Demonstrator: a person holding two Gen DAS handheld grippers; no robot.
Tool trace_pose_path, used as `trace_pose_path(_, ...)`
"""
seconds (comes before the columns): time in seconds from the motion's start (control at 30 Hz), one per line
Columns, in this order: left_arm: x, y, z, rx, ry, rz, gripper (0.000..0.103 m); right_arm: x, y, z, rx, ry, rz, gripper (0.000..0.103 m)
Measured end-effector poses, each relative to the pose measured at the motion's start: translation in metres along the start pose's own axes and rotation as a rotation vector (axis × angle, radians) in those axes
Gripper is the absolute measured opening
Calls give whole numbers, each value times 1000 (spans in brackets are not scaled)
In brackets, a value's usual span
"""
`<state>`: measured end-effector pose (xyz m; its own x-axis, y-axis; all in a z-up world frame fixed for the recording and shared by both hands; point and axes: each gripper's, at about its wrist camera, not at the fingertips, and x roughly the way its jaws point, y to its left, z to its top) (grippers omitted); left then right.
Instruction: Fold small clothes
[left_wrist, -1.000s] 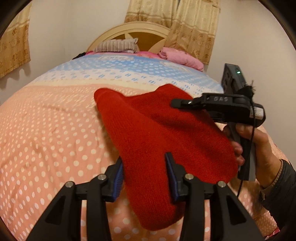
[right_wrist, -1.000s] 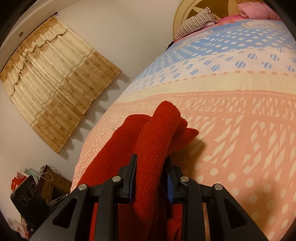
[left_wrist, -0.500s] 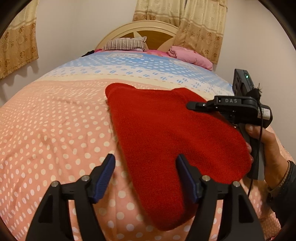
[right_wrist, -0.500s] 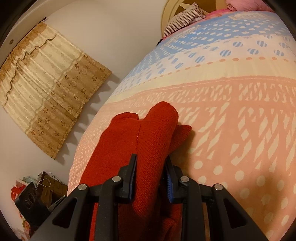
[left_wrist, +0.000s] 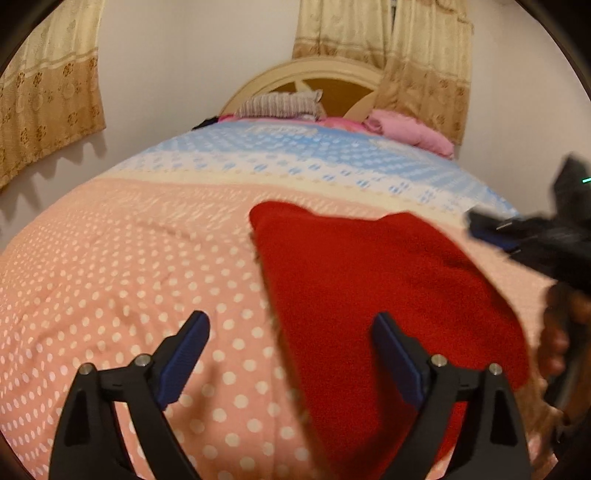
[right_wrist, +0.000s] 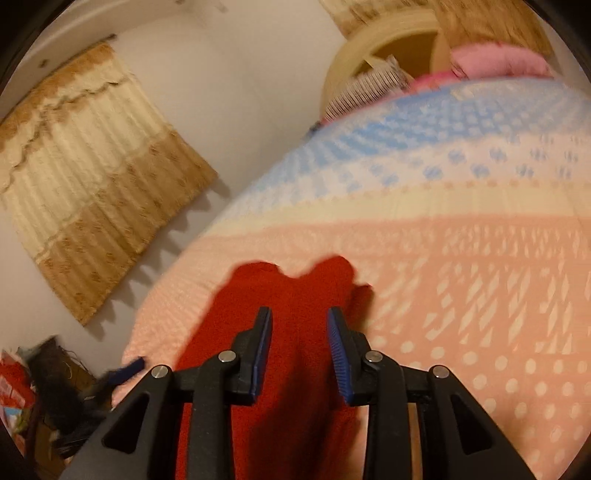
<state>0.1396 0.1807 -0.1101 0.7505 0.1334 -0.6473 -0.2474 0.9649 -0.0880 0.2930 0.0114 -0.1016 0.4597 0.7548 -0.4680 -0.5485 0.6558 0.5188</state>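
A red knitted garment (left_wrist: 369, 295) lies folded and flat on the dotted pink bedcover (left_wrist: 129, 277). My left gripper (left_wrist: 291, 323) hovers over its near left edge with jaws wide and still opening, and no cloth touches the pads. In the right wrist view the red garment (right_wrist: 258, 280) lies under my right gripper (right_wrist: 299, 314), whose jaws are opening; the cloth shows between them but the pads stand off it. The right gripper (left_wrist: 535, 236) appears blurred at the garment's far right, held by a hand (left_wrist: 557, 332). The left gripper (right_wrist: 122, 369) is a blur at lower left.
Striped pillow (left_wrist: 280, 105) and pink bedding (left_wrist: 413, 131) lie at the headboard (left_wrist: 306, 75). Curtains (right_wrist: 92, 184) hang on the walls. Bags and clutter (right_wrist: 33, 387) sit on the floor beside the bed. The bedcover (right_wrist: 461, 277) spreads out to the right of the garment.
The left jaws spread wide and let go of the garment's edge. The right jaws came off the raised fold, which dropped flat, and the right gripper pulled back and up.
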Motion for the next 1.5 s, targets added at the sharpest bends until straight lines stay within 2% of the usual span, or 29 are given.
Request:
trace_pose_path(0.07, 7, 2, -5, -12, 21, 1, 93, -2, 16, -5, -52, 21, 37, 45)
trace_pose_path(0.13, 11, 4, -11, -31, 36, 3, 93, 7, 27, -15, -92, 96, 55, 46)
trace_pose_path(0.2, 11, 7, -15, -43, 37, 4, 93, 24, 27, -32, -115, 183, 2, 46)
trace_pose_path(0.27, 9, 6, -18, -39, 34, 10, 96, 33, 19, -44, -123, 213, -62, 46)
trace_pose_path(0.37, 0, 5, -23, -44, 24, 12, 96, 26, 5, -47, -68, 174, -21, 46)
trace_pose_path(0.43, -7, 5, -23, -43, 17, 19, 96, 17, 6, -46, -34, 158, -28, 46)
trace_pose_path(0.57, -24, 0, -19, -20, -13, 30, 96, -9, 31, -45, -62, 72, -102, 46)
trace_pose_path(0.67, -41, -5, -9, -12, -56, 20, 97, -35, 56, -46, -100, -32, -205, 56)
trace_pose_path(0.73, -52, -7, -5, -8, -88, 13, 100, -52, 69, -48, -114, -97, -237, 64)
trace_pose_path(0.8, -60, -9, -2, -2, -108, 7, 100, -64, 80, -47, -130, -139, -250, 65)
trace_pose_path(1.07, -79, -12, 5, 1, -159, -17, 100, -88, 97, -52, -138, -170, -248, 67)
trace_pose_path(1.5, -85, -14, 5, 4, -178, -20, 100, -99, 105, -57, -148, -176, -244, 67)
